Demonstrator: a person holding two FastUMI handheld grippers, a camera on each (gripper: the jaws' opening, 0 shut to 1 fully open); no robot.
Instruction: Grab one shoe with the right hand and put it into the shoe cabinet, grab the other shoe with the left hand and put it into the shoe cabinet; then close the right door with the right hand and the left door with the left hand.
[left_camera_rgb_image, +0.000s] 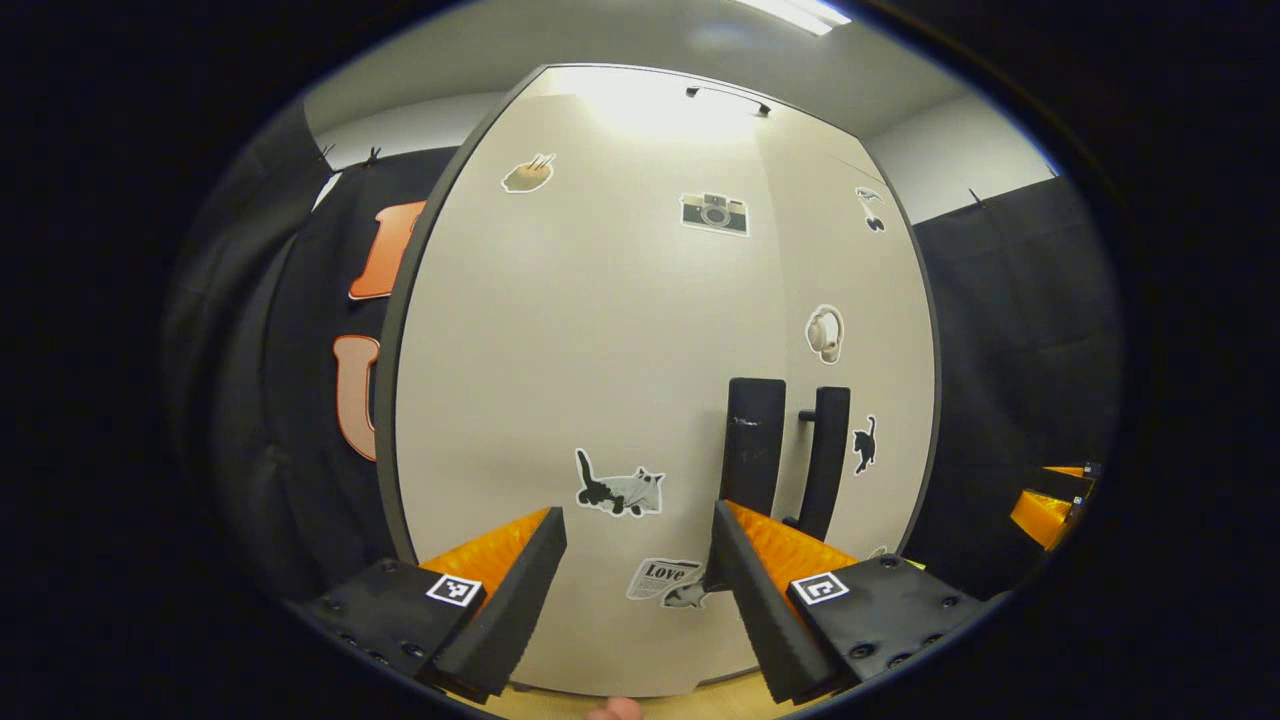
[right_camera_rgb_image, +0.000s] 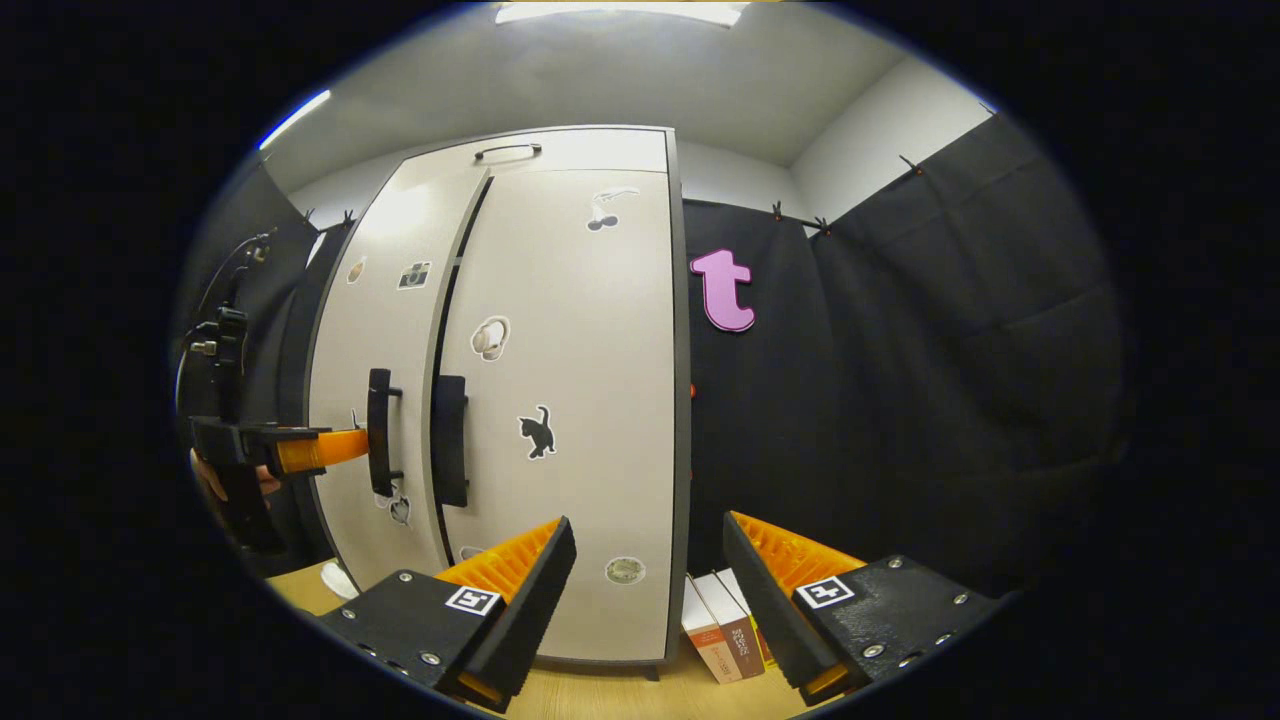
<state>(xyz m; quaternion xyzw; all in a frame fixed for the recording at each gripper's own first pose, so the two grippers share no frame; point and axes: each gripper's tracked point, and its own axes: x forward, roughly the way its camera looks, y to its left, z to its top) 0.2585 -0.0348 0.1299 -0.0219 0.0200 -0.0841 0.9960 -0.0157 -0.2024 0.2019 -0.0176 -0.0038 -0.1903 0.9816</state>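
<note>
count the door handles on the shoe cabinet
2. The left door's handle and the right door's handle stand side by side at the middle seam of the shoe cabinet. The left gripper is right at the left one.

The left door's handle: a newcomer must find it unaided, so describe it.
Start at the pale shoe cabinet against the black cloth. Two black vertical handles flank the seam between its doors. The left door's handle is the slimmer bar on standoffs, nearest the left gripper.

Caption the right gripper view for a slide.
Open right gripper faces the sticker-covered shoe cabinet while the left gripper reaches its left door.
</note>
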